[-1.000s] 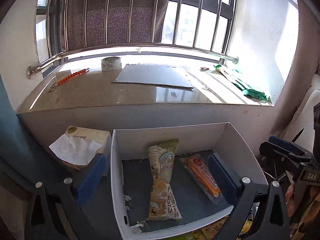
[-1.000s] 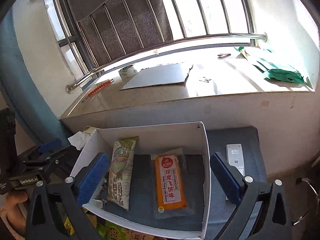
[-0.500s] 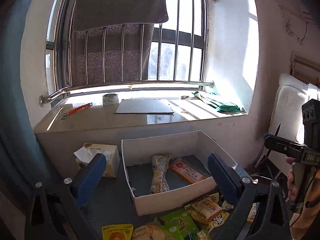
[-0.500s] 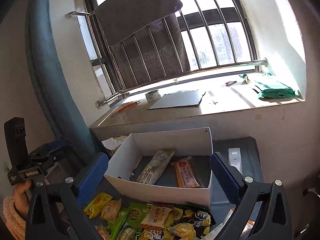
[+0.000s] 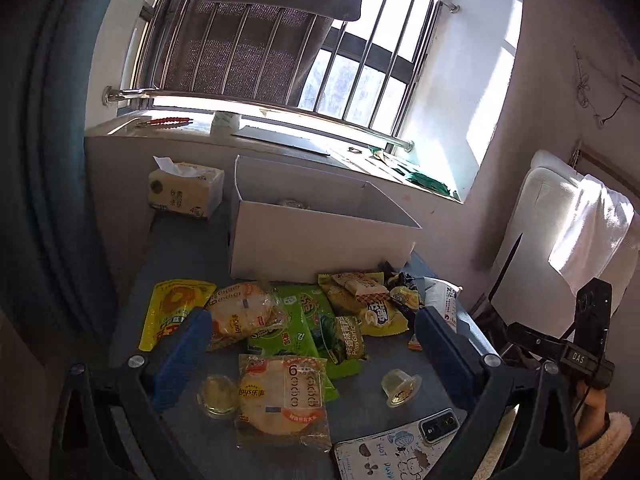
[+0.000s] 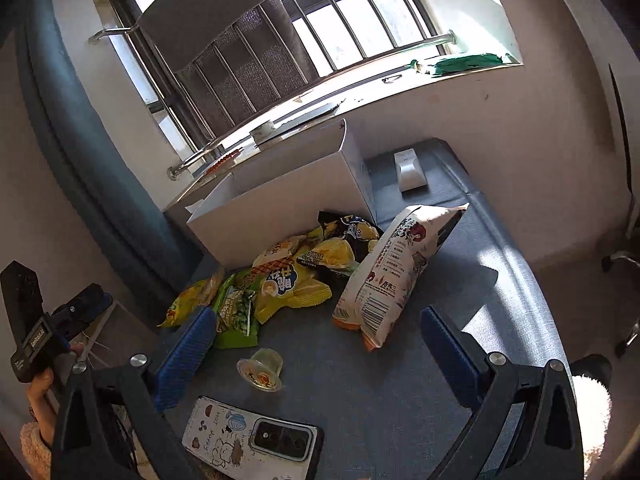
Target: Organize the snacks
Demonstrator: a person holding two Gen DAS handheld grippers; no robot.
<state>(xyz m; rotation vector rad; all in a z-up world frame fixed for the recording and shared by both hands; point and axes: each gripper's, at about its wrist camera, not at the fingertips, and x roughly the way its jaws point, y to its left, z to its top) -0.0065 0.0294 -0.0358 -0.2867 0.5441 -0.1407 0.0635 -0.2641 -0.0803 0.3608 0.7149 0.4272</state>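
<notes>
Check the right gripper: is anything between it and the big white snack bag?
Nothing visible: the open right gripper faces the big white snack bag across bare blue tabletop; the small clear jelly cup sits left of that line.

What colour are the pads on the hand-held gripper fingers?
Blue pads on black fingers, on both grippers; clearest in the right wrist view.

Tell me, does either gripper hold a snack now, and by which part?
Nothing is held. The left gripper and the right gripper are both open and empty above the snacks on the table.
</notes>
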